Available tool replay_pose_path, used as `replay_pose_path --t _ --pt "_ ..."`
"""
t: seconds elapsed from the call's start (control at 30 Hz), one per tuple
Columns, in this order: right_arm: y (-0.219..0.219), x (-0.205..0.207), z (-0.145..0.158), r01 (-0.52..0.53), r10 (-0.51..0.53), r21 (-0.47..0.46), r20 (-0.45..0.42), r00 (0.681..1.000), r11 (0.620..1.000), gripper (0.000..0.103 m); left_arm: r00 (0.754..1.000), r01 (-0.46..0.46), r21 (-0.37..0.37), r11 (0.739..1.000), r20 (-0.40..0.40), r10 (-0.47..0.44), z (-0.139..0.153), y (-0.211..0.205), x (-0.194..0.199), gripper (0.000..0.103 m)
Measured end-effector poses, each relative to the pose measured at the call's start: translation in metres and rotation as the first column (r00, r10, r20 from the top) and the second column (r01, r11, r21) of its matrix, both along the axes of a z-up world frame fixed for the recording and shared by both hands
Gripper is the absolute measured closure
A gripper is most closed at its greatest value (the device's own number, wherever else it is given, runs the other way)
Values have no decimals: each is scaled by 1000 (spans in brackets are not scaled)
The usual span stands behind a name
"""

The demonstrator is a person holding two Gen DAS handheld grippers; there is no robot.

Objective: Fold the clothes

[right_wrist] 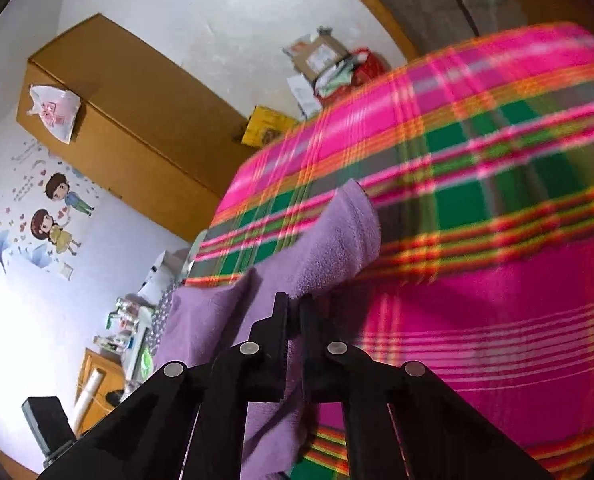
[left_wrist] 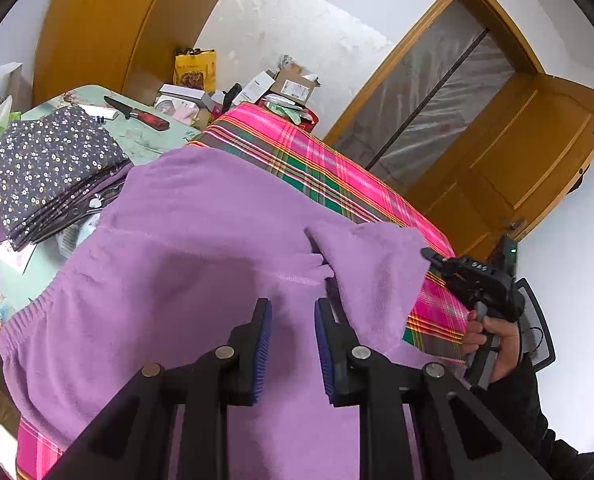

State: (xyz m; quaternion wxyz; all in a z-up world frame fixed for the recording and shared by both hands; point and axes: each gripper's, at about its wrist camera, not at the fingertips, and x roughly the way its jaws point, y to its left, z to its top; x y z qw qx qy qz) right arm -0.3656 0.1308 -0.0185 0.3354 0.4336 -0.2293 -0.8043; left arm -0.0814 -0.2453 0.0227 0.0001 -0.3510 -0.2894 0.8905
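The purple fleece garment (left_wrist: 185,248) sprawls mostly unfolded across the plaid blanket (left_wrist: 321,156); a folded floral garment (left_wrist: 45,168) sits at ten o'clock (likely finished). Right gripper (right_wrist: 295,308) pinches its hem; left gripper (left_wrist: 293,344) hovers half-open, empty.

Folded floral stack (left_wrist: 45,168) and knife (left_wrist: 137,113) crowd the far-left table (left_wrist: 149,140)

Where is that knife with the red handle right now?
In the left wrist view, the knife lies at the upper left on the pale green table, just beyond the folded flowered cloth and left of the pink checked blanket.
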Motion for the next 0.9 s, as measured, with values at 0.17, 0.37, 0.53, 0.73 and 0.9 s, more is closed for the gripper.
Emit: replay_pose_path --t 0.17,0.37,0.53,0.73,0.9 --pt "62 1 36 115 -113 16 -104 988 993 98 1000 8 -8 1000 -8 -8 1 2 0 81" --pt "176 5 73 356 -340 56 -193 921 933 98 1000 23 4 1000 -2 -23 -2 4 -5 81" --pt "254 14 82 523 -491 111 -225 841 845 98 999 49 7 999 1 -49 -4 11 -12 81" --pt "278 -13 55 516 -489 277 -165 857 811 92 997 79 -4 997 -2 -79 -1 20 -15 81" --pt "281 -4 44 527 -494 314 -183 850 790 69 996 85 -22 996 2 -85 2 23 -15 81"
